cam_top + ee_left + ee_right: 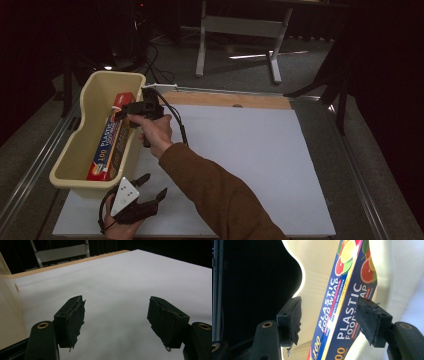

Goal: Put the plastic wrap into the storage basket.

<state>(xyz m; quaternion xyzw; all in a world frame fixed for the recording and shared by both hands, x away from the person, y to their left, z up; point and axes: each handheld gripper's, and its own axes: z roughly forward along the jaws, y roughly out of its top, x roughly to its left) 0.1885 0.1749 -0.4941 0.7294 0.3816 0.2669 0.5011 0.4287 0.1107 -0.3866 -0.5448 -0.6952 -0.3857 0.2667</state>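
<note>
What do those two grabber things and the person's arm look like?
Both grippers are black, each with two blocky jaws faced in ragged dark padding and brass-coloured rivets at the jaw bases. The left gripper carries a grey three-cornered plate with small dots on top. A black cable trails from the right gripper. The right arm wears a brown sleeve.

box [342, 315] reading "PLASTIC FOOD WRAP", "100"

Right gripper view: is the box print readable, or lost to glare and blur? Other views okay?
Right gripper view: box lettering reads sharp, mild sheen low on it, tub wall bright, left side black. Left gripper view: white table sheet evenly lit, soft shadows under the tongs' pads. High view: dim overall, surroundings dark, box text only partly legible.
</note>
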